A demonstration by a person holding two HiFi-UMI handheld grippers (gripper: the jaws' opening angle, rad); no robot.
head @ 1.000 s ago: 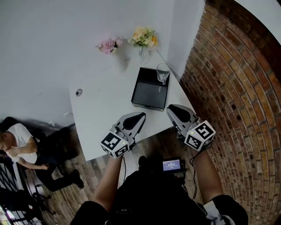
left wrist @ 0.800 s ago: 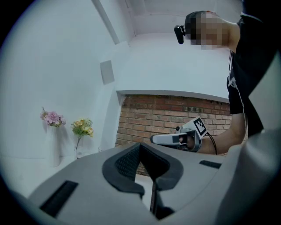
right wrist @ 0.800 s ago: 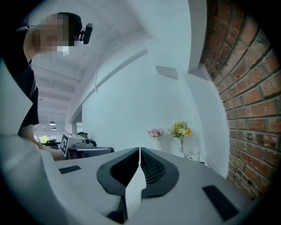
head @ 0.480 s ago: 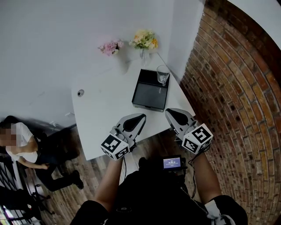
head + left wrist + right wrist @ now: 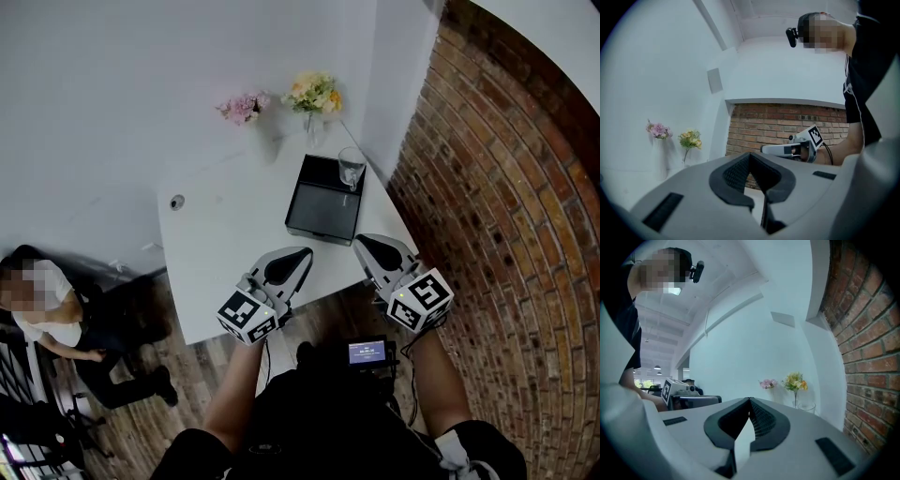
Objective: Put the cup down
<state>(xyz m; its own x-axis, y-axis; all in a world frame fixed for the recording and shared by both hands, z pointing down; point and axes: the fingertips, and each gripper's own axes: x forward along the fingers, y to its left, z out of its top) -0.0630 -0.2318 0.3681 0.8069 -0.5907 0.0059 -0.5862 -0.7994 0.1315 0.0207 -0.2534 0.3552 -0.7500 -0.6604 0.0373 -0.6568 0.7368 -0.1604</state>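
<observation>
The left hand-held gripper [image 5: 300, 253] and right hand-held gripper [image 5: 362, 243] are hovering clenched and empty at centre frame. The cup [image 5: 352, 167] is sitting at the upper-right edge of the tray [image 5: 319, 211], risking tipping if bumped.

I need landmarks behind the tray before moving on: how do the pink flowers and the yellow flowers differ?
The pink flowers are a smaller bunch; the yellow flowers are fuller, mixed with orange. The pink flowers stand farther left; the yellow flowers stand just behind the black tray, near the glass cup. Both sit at the far edge of the white table, against the wall.
</observation>
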